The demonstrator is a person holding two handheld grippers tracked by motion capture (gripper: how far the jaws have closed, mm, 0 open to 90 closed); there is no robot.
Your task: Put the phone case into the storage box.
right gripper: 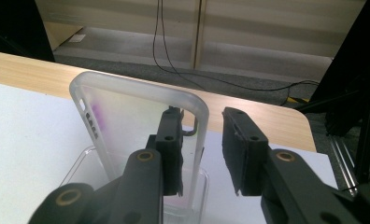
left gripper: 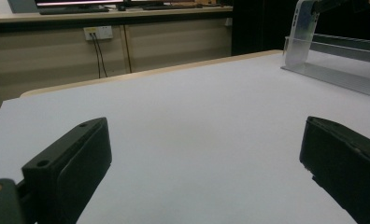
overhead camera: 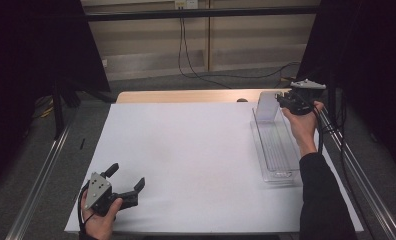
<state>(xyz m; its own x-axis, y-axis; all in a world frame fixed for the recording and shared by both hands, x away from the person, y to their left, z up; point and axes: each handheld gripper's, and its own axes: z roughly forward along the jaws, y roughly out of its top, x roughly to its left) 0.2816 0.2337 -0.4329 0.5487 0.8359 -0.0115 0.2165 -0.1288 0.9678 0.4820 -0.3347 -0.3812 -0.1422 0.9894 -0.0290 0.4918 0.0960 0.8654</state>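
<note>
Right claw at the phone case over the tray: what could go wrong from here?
1. The right claw straddles one edge of the frosted translucent phone case, jaws not closed on it; such a thin edge hold may let it pivot or slip.
2. The case stands upright at the far end of the clear plastic tray; a nudge could tip it over.
3. The light tray may slide on the white sheet.

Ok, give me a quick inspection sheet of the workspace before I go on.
Surface: white sheet over a wooden table.
Job's things: translucent phone case upright at the far end of a clear plastic tray.
Clutter: nothing seen.
Grippers: right gripper open, jaws astride the case's edge; left gripper open, low over the sheet.
Cables: black cables on the floor beyond the table.
Surroundings: wall panelling, dark curtains at the sides.
</note>
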